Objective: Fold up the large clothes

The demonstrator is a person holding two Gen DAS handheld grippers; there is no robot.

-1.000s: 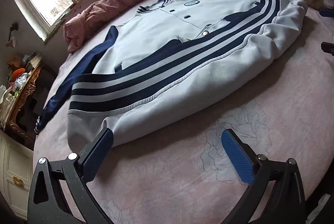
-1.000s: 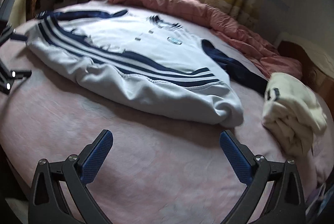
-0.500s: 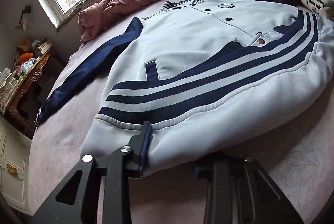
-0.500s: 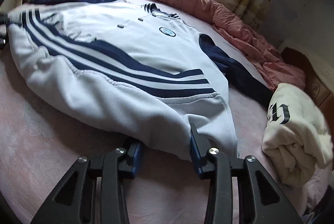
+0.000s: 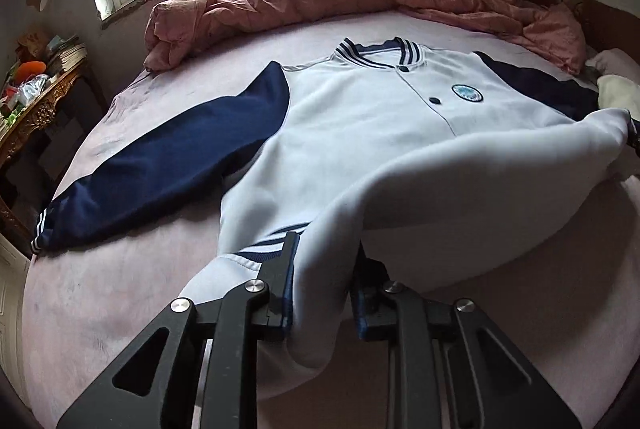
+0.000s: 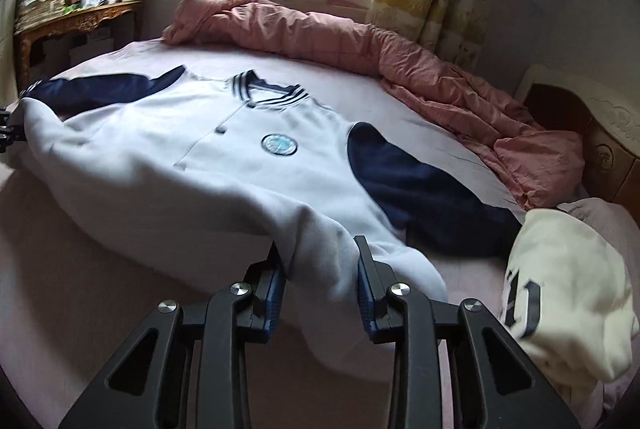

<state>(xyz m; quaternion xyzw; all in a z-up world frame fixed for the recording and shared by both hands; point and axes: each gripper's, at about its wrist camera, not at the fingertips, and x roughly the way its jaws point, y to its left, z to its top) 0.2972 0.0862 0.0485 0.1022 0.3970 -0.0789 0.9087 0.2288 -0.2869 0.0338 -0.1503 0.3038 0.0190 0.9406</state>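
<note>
With the varsity jacket lying face-up on the pink bed, the left gripper and right gripper are closing, each pinching a hem corner (lifted clear), so next calls for carrying both evenly toward the collar.

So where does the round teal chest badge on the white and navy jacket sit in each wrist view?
Left wrist: round teal chest badge, upper right of centre, right of the button line.
Right wrist: badge, left of centre, right of the button line.
Shared landmark: the jacket's striped navy and white collar, just above the badge.
</note>
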